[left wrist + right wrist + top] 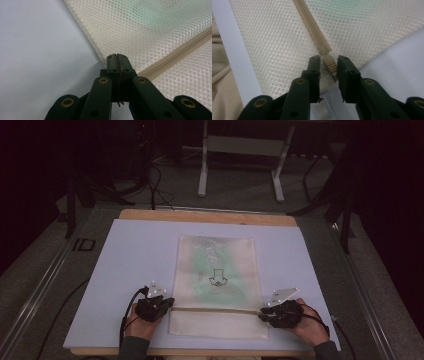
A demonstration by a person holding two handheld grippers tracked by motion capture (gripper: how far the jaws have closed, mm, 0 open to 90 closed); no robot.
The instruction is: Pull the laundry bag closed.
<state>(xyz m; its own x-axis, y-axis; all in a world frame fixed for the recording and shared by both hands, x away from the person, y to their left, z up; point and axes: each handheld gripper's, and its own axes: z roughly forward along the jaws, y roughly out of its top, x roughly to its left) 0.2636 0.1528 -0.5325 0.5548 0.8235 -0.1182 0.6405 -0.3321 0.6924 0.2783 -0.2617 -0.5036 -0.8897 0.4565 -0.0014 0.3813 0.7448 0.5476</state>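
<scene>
A cream mesh zip bag [217, 270] lies flat on the pale sheet with a green garment [200, 260] inside. Its beige zipper [215, 310] runs across near the front edge. My left gripper [167, 302] sits at the zipper's left end, and in the left gripper view the left gripper [117, 57] is shut on the mesh bag's [155, 30] side edge beside the zipper [175, 56]. My right gripper [262, 314] is at the zipper's right end. In the right gripper view the right gripper [329, 60] stands open, with the zipper pull [330, 65] between its jaws and slim gaps on both sides.
The pale sheet [140, 250] covers a wooden tabletop [200, 215]. A white table frame [202, 170] stands on the floor behind, among dark cables [157, 190]. Beige fabric [219, 87] lies past the sheet's near edge in the right gripper view.
</scene>
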